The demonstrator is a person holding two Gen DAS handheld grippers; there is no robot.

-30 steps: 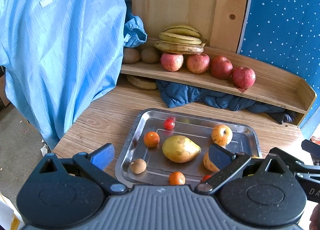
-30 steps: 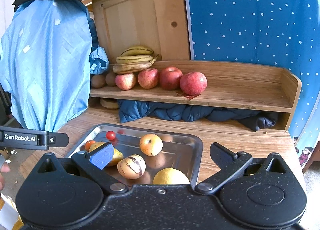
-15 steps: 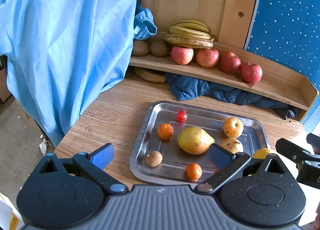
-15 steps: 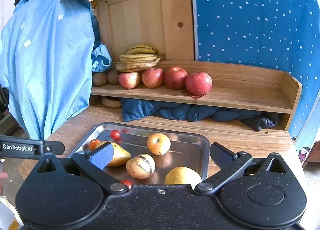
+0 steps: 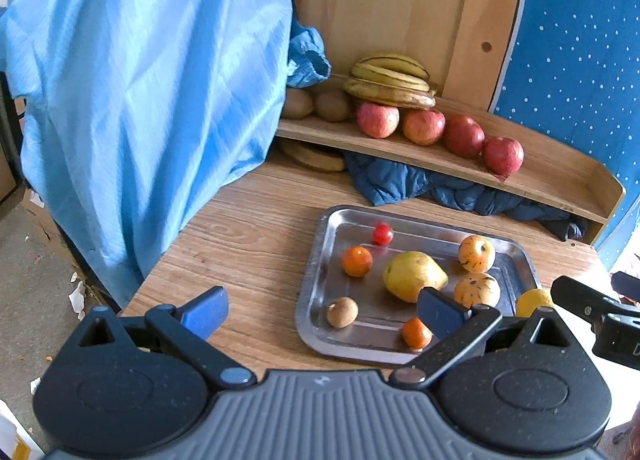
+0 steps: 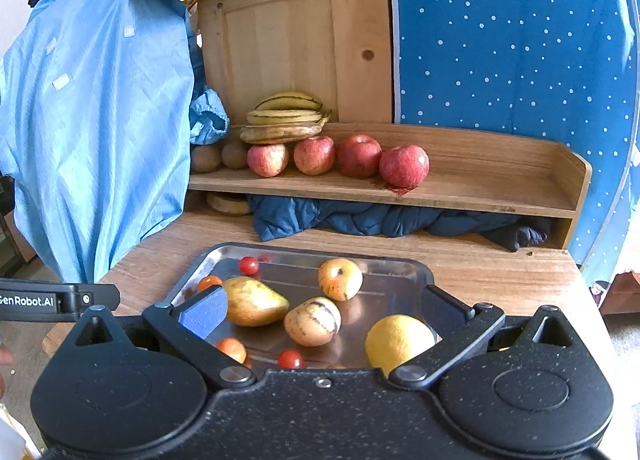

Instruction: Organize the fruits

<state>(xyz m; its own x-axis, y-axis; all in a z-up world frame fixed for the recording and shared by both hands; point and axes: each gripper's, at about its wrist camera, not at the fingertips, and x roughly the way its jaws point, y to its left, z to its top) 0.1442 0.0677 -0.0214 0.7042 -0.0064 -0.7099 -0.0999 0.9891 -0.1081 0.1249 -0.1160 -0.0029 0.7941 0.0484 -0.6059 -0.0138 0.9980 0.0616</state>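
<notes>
My left gripper (image 5: 322, 310) hangs over the near left corner of the tray (image 5: 310, 292), fingers spread wide and holding nothing. My right gripper (image 6: 324, 310) sits at the tray's near edge, its fingers released as well, with fruit showing in the gap between them.

Nearest me in the tray lie a lemon (image 6: 398, 338) at the near right corner, a small orange (image 5: 416, 333), a cherry tomato (image 6: 291, 358) and a brown kiwi (image 5: 342, 312). In the middle of the tray rests a yellow pear (image 5: 414, 276), with a striped melon (image 5: 477, 290) just to its right. Toward the tray's far side I see a second orange (image 5: 357, 261), another cherry tomato (image 5: 383, 234) and a second striped melon (image 5: 476, 254).

The tray sits on the wooden desk (image 5: 248, 236). Beyond the tray, a dark blue cloth (image 6: 360, 219) is bunched under a wooden shelf (image 6: 480, 187). On that shelf stand four red apples (image 6: 358, 155) in a row, two kiwis to their left, and a bunch of bananas (image 6: 286, 117) behind them. A light blue sheet (image 5: 140, 99) hangs left of the shelf.
</notes>
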